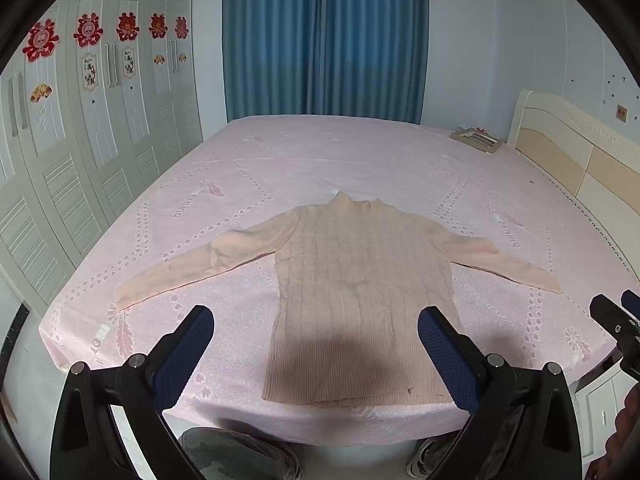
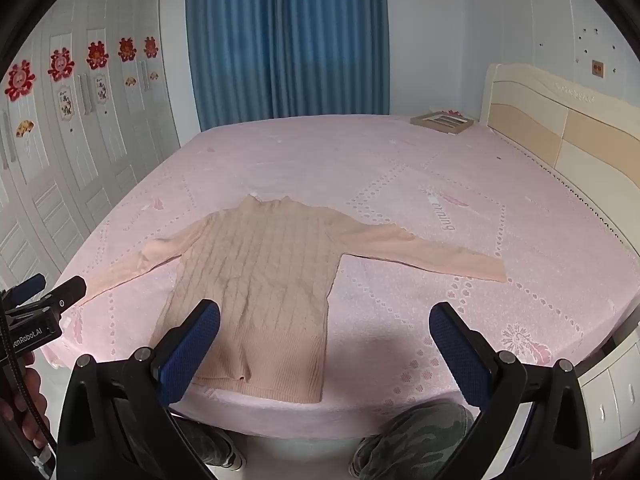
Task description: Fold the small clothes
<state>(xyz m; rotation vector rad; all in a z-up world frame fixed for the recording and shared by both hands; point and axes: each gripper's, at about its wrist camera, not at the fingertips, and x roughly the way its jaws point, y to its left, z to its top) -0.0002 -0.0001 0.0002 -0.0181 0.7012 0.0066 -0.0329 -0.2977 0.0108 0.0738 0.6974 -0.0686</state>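
Observation:
A small peach cable-knit sweater (image 1: 360,288) lies flat on the pink bed (image 1: 320,160), collar away from me, both sleeves spread out, hem at the near edge. It also shows in the right wrist view (image 2: 260,280). My left gripper (image 1: 316,320) is open and empty, held above the hem. My right gripper (image 2: 325,316) is open and empty, above the sweater's right side and the sheet. Each gripper shows at the edge of the other's view: the right one (image 1: 616,312), the left one (image 2: 52,288).
A flat framed box (image 1: 476,140) lies at the bed's far right corner by the cream headboard (image 1: 580,152). White wardrobe doors (image 1: 80,140) run along the left. Blue curtains (image 1: 324,40) hang behind. The person's legs (image 2: 420,432) stand at the bed's near edge.

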